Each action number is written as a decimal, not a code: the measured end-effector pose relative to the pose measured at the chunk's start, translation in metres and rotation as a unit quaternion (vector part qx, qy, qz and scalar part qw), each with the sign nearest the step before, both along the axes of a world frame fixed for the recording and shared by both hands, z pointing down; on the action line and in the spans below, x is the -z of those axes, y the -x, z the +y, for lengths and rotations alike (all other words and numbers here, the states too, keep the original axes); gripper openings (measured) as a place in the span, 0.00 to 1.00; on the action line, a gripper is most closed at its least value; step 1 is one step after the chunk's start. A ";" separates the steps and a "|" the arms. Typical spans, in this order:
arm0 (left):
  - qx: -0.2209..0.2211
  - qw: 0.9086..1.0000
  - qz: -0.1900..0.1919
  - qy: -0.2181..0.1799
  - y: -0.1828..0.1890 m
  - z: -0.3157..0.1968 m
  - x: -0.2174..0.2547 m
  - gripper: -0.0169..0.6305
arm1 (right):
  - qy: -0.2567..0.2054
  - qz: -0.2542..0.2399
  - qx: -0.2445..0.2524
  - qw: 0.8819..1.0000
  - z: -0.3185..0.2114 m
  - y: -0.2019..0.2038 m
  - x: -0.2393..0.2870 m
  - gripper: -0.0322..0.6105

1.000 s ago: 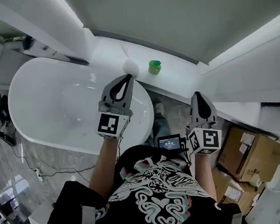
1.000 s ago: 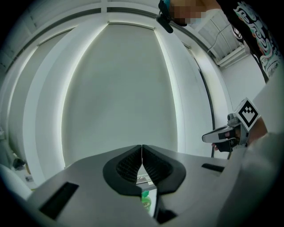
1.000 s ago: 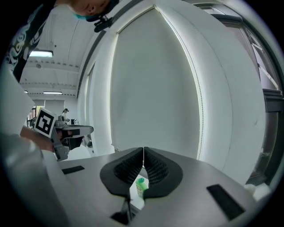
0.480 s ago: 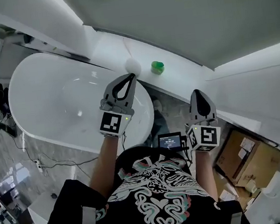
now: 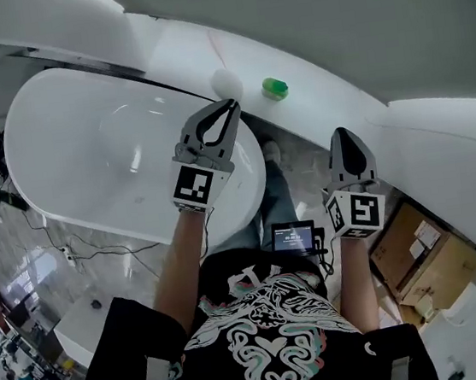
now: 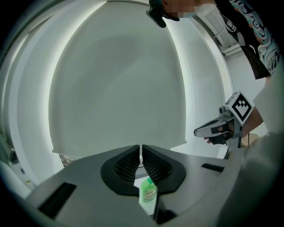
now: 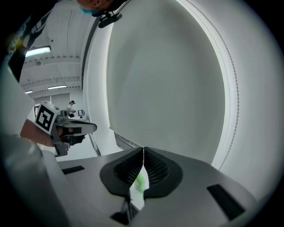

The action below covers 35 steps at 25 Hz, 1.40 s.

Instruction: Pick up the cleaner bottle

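Note:
The cleaner bottle [image 5: 275,88] is small and green and stands on the white ledge [image 5: 322,106] behind the bathtub. My left gripper [image 5: 229,106] hovers over the tub's far end, a short way left of the bottle, jaws shut and empty. My right gripper [image 5: 340,133] hangs right of and nearer than the bottle, also shut and empty. In the left gripper view the bottle [image 6: 148,193] shows low behind the shut jaws of that gripper [image 6: 141,146]. In the right gripper view a sliver of the bottle [image 7: 141,182] shows behind the closed jaws of that gripper [image 7: 143,150].
A white oval bathtub [image 5: 63,163] fills the left. A white ball-like object [image 5: 225,81] sits on the ledge just left of the bottle. Cardboard boxes [image 5: 423,257] lie at the lower right. A small screen [image 5: 293,236] hangs at the person's chest. Cables run over the marble floor [image 5: 22,254].
Both grippers have sunk and eased forward toward the ledge, and the head view has shifted with them. Both pairs of jaws stayed shut.

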<state>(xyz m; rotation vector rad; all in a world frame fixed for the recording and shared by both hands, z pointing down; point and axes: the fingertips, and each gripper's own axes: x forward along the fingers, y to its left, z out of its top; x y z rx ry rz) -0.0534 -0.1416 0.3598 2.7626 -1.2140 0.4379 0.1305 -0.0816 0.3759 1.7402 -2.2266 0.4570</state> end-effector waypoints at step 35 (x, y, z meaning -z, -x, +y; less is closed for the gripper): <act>-0.212 0.977 -0.018 0.034 -0.043 -0.046 -0.243 0.06 | 0.035 0.002 0.052 0.998 -0.061 0.001 -0.211 0.09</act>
